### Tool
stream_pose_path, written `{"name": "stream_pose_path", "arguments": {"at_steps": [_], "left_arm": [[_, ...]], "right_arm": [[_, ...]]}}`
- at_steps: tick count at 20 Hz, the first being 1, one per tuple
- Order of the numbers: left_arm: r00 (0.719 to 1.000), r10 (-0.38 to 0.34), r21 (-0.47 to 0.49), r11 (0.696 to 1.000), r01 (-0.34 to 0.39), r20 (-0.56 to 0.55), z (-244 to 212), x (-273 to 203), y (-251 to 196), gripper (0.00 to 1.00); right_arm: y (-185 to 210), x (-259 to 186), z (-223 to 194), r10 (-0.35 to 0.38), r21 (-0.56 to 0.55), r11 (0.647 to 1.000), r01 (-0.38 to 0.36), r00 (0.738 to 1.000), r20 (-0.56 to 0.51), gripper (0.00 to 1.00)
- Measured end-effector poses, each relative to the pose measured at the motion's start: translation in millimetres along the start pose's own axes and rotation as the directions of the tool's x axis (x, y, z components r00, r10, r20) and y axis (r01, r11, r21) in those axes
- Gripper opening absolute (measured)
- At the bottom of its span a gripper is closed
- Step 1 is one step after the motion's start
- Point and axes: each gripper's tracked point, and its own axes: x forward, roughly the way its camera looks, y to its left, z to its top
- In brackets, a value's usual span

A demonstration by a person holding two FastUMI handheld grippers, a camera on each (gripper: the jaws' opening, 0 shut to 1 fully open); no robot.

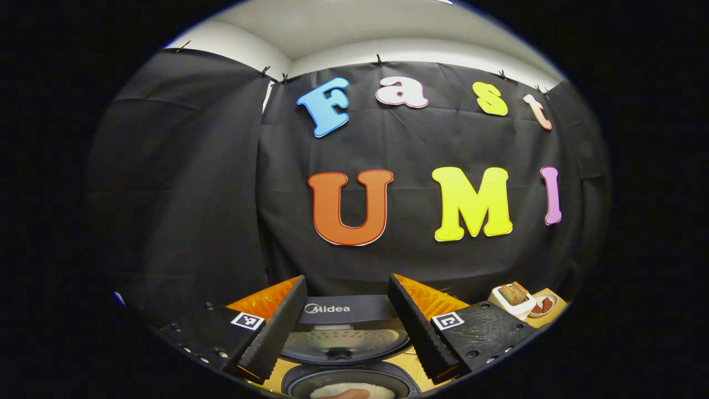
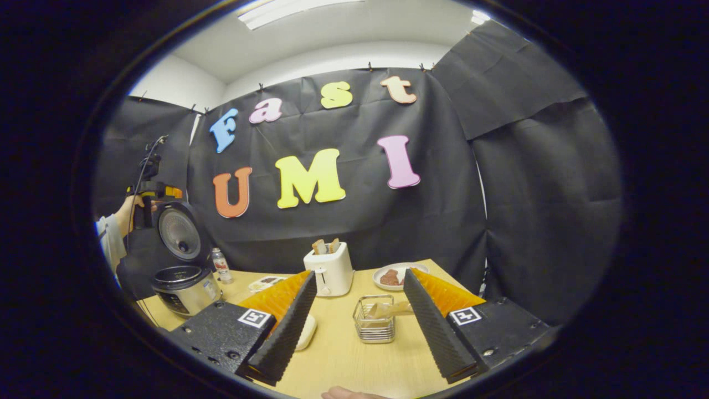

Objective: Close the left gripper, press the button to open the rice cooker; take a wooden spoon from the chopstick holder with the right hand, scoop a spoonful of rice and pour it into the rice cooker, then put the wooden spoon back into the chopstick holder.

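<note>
the right gripper (image 2: pixel 354 324) hangs open over the table (image 2: pixel 343 354), holder (image 2: pixel 375 318) between its fingers; toaster (image 2: pixel 330 270) behind, open cooker (image 2: pixel 183 277) far left.

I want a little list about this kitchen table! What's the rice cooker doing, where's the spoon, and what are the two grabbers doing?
rice cooker: lid up, rice in the pot
spoon holder: wire basket on the table, wooden handles leaning inside
left hand-held gripper: open, above the cooker pot
right hand-held gripper: open, holding nothing, facing the basket
toaster: behind the basket, bread in its slots
plate: beside the toaster, brown food on it
task so far: cooker open, spoon not yet taken
</note>
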Motion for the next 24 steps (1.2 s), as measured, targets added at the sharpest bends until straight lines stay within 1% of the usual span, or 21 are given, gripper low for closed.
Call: {"name": "stream_pose_path", "arguments": {"at_steps": [1,2,3,4,5,6,8,9,10,11,12,13,14,17,18,19,20,21,22,23,24], "left_arm": [[1.0,0.009,0.001,1.0,-0.009,-0.01,-1.8,5.8,4.0,0.95],[0.998,0.052,0.007,0.999,-0.052,-0.036,-9.9,14.9,14.6,0.94],[0.995,0.088,0.016,0.996,-0.087,-0.055,-16.8,16.5,20.6,0.95],[0.994,0.104,0.014,0.994,-0.104,-0.036,-12.7,17.8,22.1,1.0],[0.992,0.117,0.013,0.993,-0.117,-0.054,-18.0,14.4,22.8,1.0],[0.991,0.119,0.016,0.993,-0.118,-0.053,-19.0,11.7,23.0,1.0],[0.993,0.102,0.006,0.995,-0.102,-0.066,-16.2,11.5,18.9,0.99],[0.992,0.101,0.006,0.995,-0.101,-0.074,-17.2,7.1,18.2,0.99],[0.992,0.101,0.016,0.995,-0.101,-0.078,-18.2,0.4,17.4,0.99],[0.992,0.103,0.018,0.995,-0.102,-0.077,-19.9,-8.8,15.7,0.99],[0.991,0.105,0.018,0.994,-0.103,-0.078,-21.1,-15.3,14.1,0.99],[0.992,0.103,0.024,0.995,-0.102,-0.077,-22.6,-20.2,13.2,0.99],[0.991,0.1,0.028,0.995,-0.098,-0.083,-25.3,-25.0,11.9,0.99],[0.99,0.088,0.022,0.996,-0.086,-0.112,-33.1,-43.2,7.4,0.99],[0.99,0.084,0.023,0.996,-0.082,-0.113,-33.8,-47.8,7.1,0.99],[0.991,0.081,0.022,0.997,-0.079,-0.11,-35.7,-51.8,5.0,0.99],[0.991,0.076,0.025,0.997,-0.073,-0.108,-37.6,-54.1,4.4,0.99],[0.991,0.073,0.02,0.997,-0.071,-0.116,-41.1,-56.6,4.3,0.99],[0.988,0.072,0.014,0.997,-0.071,-0.137,-45.5,-57.8,3.1,1.0],[0.982,0.065,0.008,0.998,-0.065,-0.18,-56.3,-58.0,0.6,0.99],[0.968,0.052,-0.004,0.998,-0.055,-0.247,-74.4,-59.6,-3.8,0.99]], "right_arm": [[6.3,-1.7,0.4,0.018,0.005,1.0,-0.018,1.0,0.002,0.95],[10.1,-3.0,2.7,0.029,0.005,1.0,-0.029,1.0,0.012,1.0],[10.7,-5.5,6.3,0.028,-0.001,1.0,-0.028,0.999,0.031,1.0],[11.6,-7.3,9.1,0.025,-0.022,0.999,-0.024,0.998,0.051,1.0],[11.0,-9.9,12.5,0.015,-0.046,0.999,-0.012,0.998,0.068,1.0],[9.6,-12.5,16.4,0.001,-0.061,0.998,0.004,0.997,0.083,1.0],[17.4,-21.3,22.1,0.013,-0.069,0.998,-0.006,0.995,0.103,1.0],[20.4,-24.5,23.6,0.02,-0.069,0.998,-0.013,0.994,0.108,0.94],[19.6,-27.3,23.3,0.02,-0.072,0.997,-0.012,0.994,0.11,1.0],[19.3,-30.6,24.6,0.018,-0.075,0.997,-0.01,0.993,0.113,0.94],[19.7,-33.7,26.4,0.017,-0.075,0.997,-0.008,0.993,0.119,1.0],[19.6,-36.7,28.2,0.012,-0.077,0.997,-0.003,0.993,0.12,0.94],[20.7,-38.3,27.1,0.009,-0.081,0.997,0.0,0.993,0.116,1.0],[32.1,-48.7,29.5,0.033,-0.091,0.996,-0.023,0.993,0.109,1.0],[33.5,-52.8,31.4,0.038,-0.092,0.995,-0.028,0.993,0.113,0.95],[32.3,-57.5,36.7,0.039,-0.087,0.996,-0.028,0.991,0.13,1.0],[33.0,-61.5,42.4,0.039,-0.086,0.996,-0.026,0.988,0.151,1.0],[34.0,-66.0,48.8,0.04,-0.088,0.996,-0.025,0.984,0.175,0.94],[34.8,-69.8,52.8,0.039,-0.089,0.996,-0.022,0.98,0.196,0.94],[36.1,-72.8,56.7,0.041,-0.092,0.996,-0.022,0.977,0.211,1.0],[37.9,-74.5,58.1,0.046,-0.095,0.995,-0.025,0.975,0.22,1.0]]}}
